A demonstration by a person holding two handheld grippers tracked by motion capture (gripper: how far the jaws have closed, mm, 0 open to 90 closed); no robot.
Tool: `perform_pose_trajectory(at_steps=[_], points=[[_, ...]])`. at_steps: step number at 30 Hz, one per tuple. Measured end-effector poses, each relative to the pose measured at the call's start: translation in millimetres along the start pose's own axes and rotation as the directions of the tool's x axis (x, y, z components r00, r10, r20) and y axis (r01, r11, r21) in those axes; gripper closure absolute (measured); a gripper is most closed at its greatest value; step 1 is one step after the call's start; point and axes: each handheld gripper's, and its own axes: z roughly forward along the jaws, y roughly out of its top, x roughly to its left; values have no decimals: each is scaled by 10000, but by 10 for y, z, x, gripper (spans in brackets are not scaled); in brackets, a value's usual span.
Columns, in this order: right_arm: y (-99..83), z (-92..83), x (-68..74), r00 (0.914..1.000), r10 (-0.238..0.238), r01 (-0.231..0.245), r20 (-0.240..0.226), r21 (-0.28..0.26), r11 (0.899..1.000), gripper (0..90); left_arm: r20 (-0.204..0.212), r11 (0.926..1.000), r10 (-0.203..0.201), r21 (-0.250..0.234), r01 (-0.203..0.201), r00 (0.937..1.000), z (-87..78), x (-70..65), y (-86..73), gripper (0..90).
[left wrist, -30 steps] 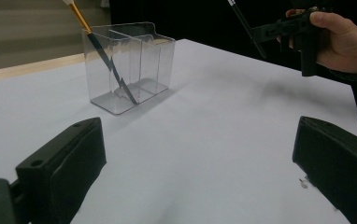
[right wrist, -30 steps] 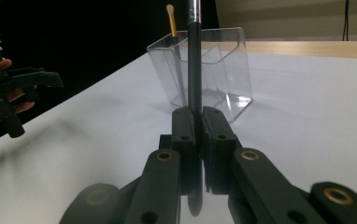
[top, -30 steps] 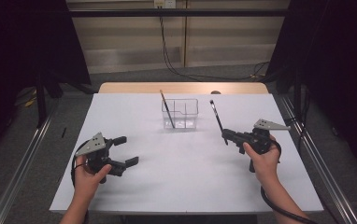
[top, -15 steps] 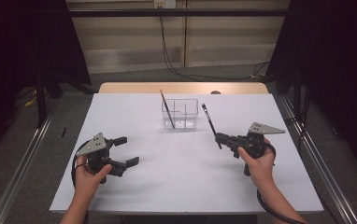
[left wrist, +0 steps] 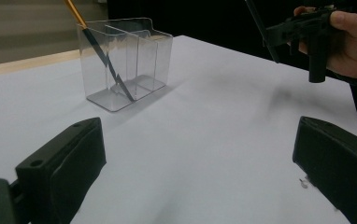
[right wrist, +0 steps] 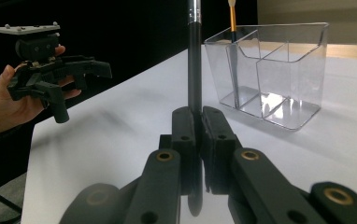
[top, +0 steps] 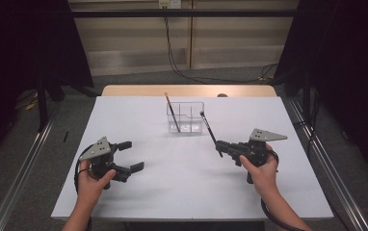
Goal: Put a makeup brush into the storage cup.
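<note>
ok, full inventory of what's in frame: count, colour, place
organiser: 1, clear plastic with compartments, far middle of the table
brush in organiser: 1, orange-and-black handle, leaning in the left compartment
held brush: 1, black handle with silver ferrule, clamped in the right gripper, upper end tilted toward the organiser, not in it
table: 1, white top with a wooden strip along the far edge
cables: several, black, on the floor and wall behind the table
left gripper: 1, black, grey plate on top, jaws wide apart, left near side
right gripper: 1, black, grey plate on top, shut on the held brush, right side
hands: 2, one on each gripper
</note>
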Motion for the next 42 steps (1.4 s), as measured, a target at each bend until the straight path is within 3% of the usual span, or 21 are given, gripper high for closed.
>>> perform_pose_trajectory(at_steps=[22, 42], points=[[-26, 115, 147, 9977, -120, 121, -662, 11, 9999, 850, 132, 9999, -131, 10, 131, 9998, 41, -13, 4, 22], [-45, 155, 185, 9962, -218, 228, -840, 105, 9997, 850, 379, 9996, -265, -2, 266, 9989, 164, -35, 66, 8]])
